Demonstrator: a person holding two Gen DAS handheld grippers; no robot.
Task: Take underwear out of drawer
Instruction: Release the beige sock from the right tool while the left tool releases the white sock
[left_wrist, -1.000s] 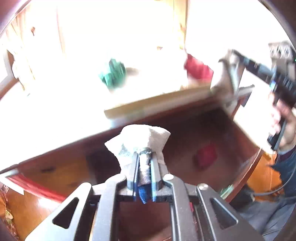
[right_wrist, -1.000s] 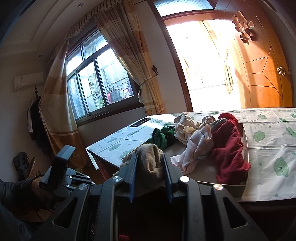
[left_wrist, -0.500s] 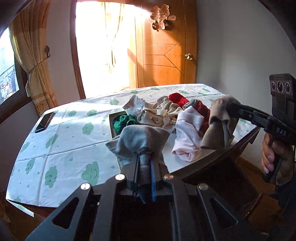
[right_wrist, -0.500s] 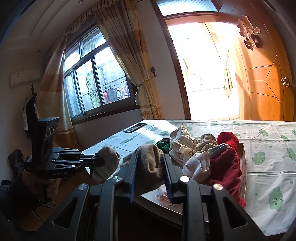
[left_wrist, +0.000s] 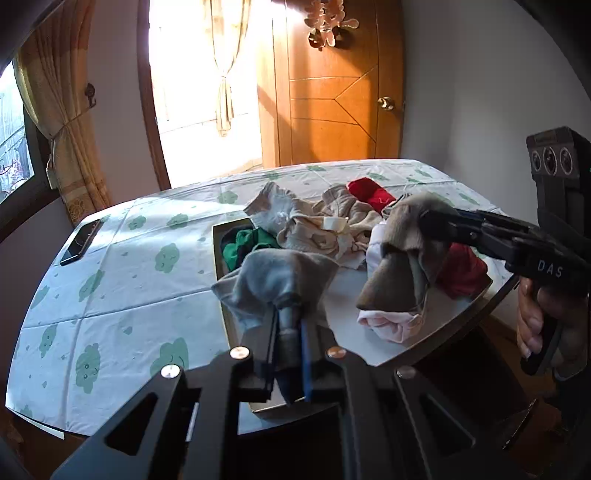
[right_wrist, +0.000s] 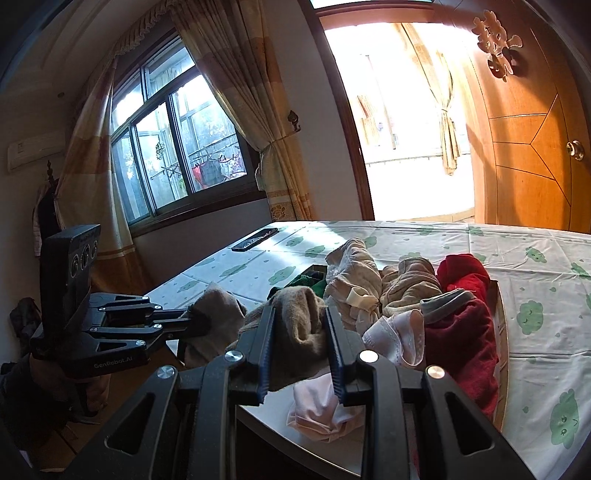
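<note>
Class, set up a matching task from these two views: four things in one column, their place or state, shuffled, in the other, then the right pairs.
Things:
1. grey garment
2. brown garment
3. phone
4. green garment

Place or state:
A. flat on the cloud-print sheet
B. clamped in the right tool
C. inside the box
D. clamped in the left tool

Pairs: 1-D, 2-B, 3-A, 4-C

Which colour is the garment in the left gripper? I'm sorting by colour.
Grey garment, clearest in the left wrist view.
</note>
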